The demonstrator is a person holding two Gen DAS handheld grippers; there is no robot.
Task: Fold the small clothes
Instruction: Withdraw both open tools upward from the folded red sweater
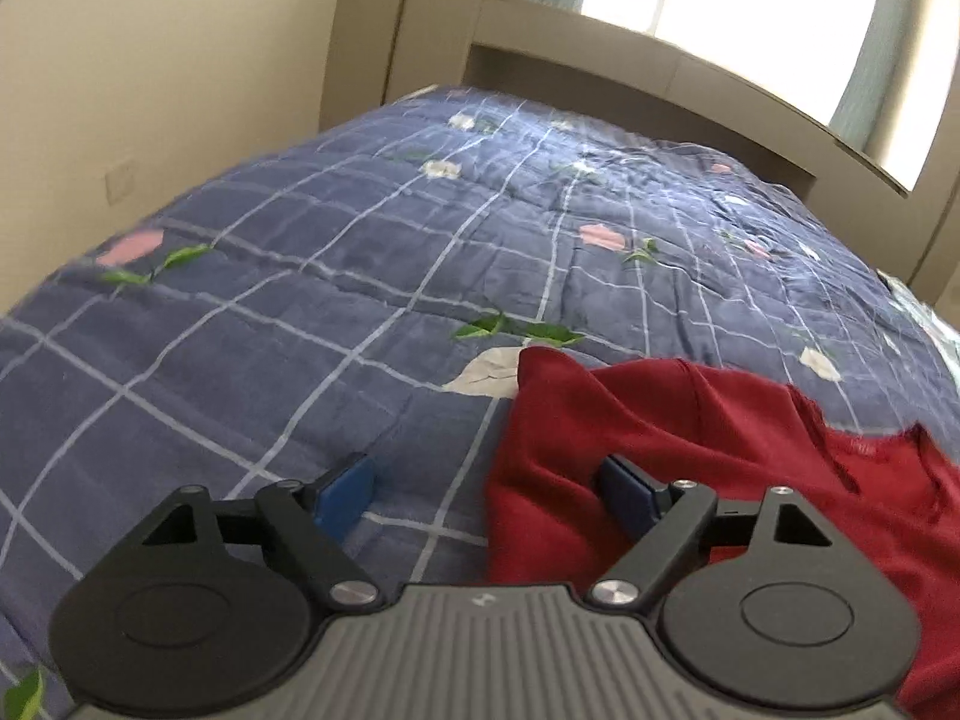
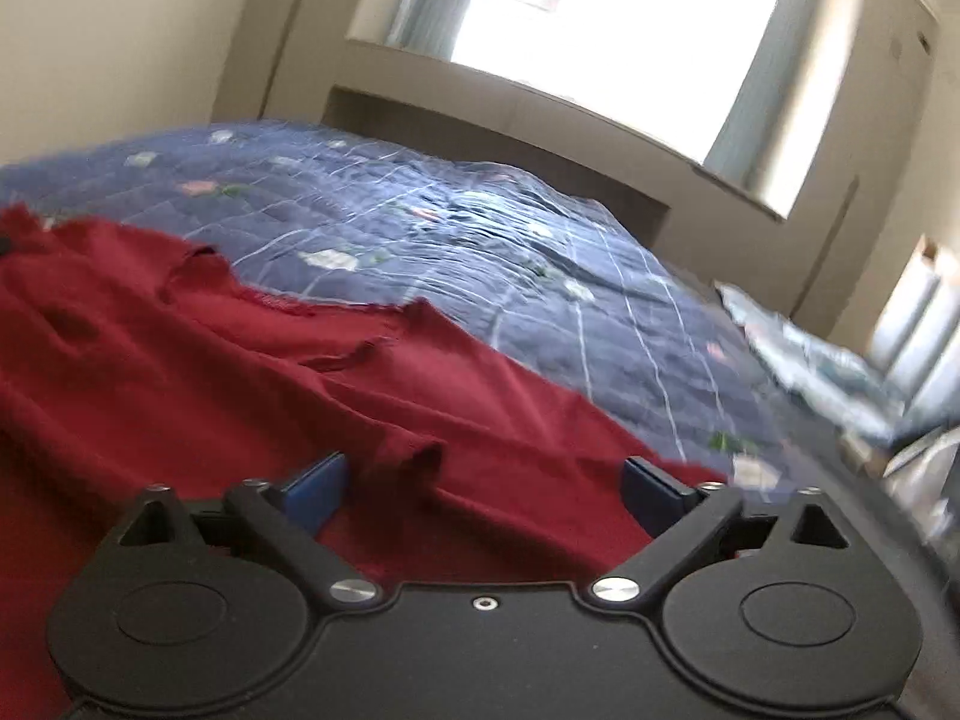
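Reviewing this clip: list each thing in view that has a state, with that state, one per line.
red garment: lying rumpled and unfolded on the bed, held by neither gripper.
left hand-held gripper: open, jaws astride the garment's left edge, nothing pinched.
right hand-held gripper: open wide over the garment, a raised fold between the jaws, not pinched.
blue checked quilt: spread over the bed, lightly creased.
curtains: drawn apart, window bright.
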